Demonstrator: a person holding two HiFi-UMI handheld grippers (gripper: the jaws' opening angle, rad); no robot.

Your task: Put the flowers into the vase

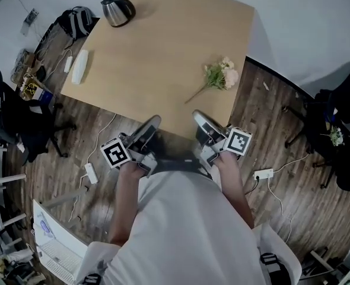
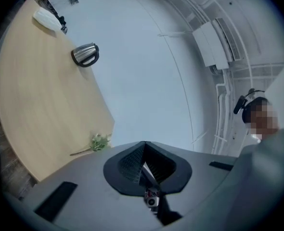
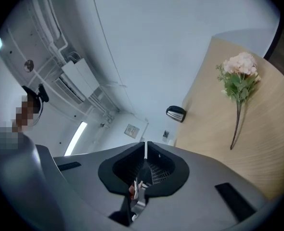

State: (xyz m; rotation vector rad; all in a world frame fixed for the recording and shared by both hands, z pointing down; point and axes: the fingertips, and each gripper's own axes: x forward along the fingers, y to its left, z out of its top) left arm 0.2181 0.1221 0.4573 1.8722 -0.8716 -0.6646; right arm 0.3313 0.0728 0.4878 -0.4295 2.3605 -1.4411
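Note:
A bunch of pale pink flowers (image 1: 220, 75) with green leaves and a long stem lies on the wooden table (image 1: 157, 58), near its right edge. It also shows in the left gripper view as the flowers (image 2: 99, 142) and in the right gripper view as the flowers (image 3: 240, 79). A steel kettle-like jug (image 1: 117, 9) stands at the table's far left corner. My left gripper (image 1: 153, 121) and right gripper (image 1: 198, 116) hover side by side over the table's near edge, short of the flowers. Both are shut with nothing between the jaws.
A flat white object (image 1: 80, 66) lies at the table's left edge. Around the table on the wood floor are a backpack (image 1: 75, 21), black chairs (image 1: 12, 123), power strips (image 1: 263, 174) and cables. A white wall stands behind the table.

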